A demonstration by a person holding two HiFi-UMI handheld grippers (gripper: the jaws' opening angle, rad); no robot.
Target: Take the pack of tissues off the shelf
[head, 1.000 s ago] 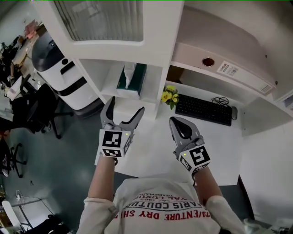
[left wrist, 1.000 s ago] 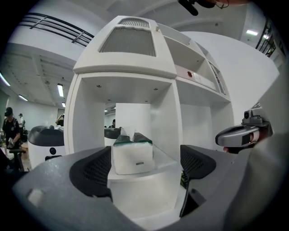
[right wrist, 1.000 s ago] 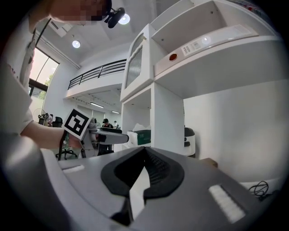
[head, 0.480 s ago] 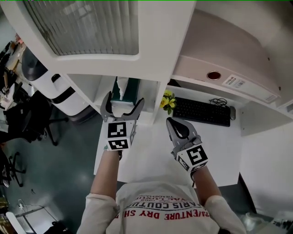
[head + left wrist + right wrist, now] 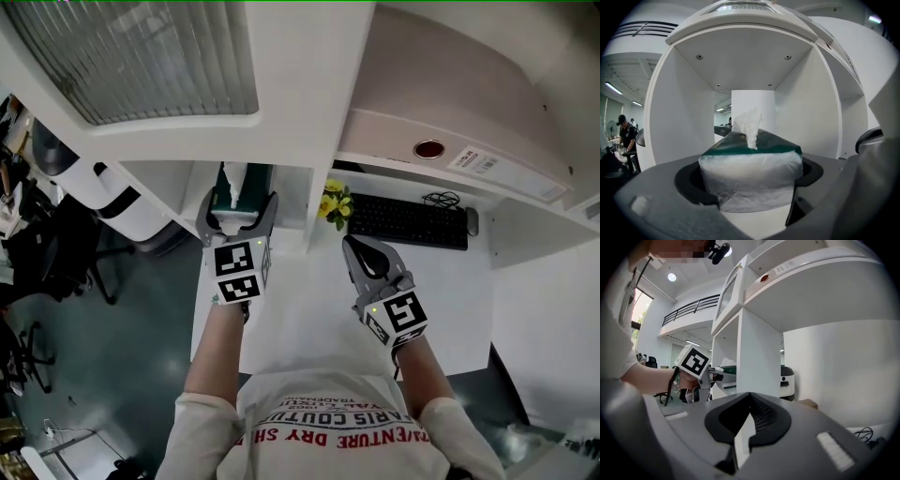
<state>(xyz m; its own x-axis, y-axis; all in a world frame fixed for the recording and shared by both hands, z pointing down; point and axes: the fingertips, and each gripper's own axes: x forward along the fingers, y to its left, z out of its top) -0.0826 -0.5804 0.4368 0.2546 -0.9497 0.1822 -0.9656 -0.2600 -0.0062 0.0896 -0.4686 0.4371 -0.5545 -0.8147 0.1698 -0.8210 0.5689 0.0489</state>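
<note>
We list:
- White shelf (image 5: pixel 679 140), open-fronted compartment: one pack of tissues (image 5: pixel 751 176), green top and clear wrap, standing on its floor with a tissue sticking up
- White desk (image 5: pixel 309 309): black keyboard (image 5: pixel 406 222); yellow flowers (image 5: pixel 333 199) just left of it; coiled cable (image 5: pixel 439 199) at its far edge
- Upper shelf (image 5: pixel 403 169) over the desk: one pale binder (image 5: pixel 450 141), lying flat

- Office: black keyboard (image 5: pixel 408 222) on white desk (image 5: pixel 469 281), 1 o'clock.
- Black swivel chairs (image 5: pixel 66 258) on grey floor, 9 o'clock.
- White shelving unit (image 5: pixel 309 112) with file binder (image 5: pixel 450 141), 12 o'clock.
- Open hall behind, strip lights (image 5: pixel 614 88), person at workstation (image 5: pixel 626 133).
</note>
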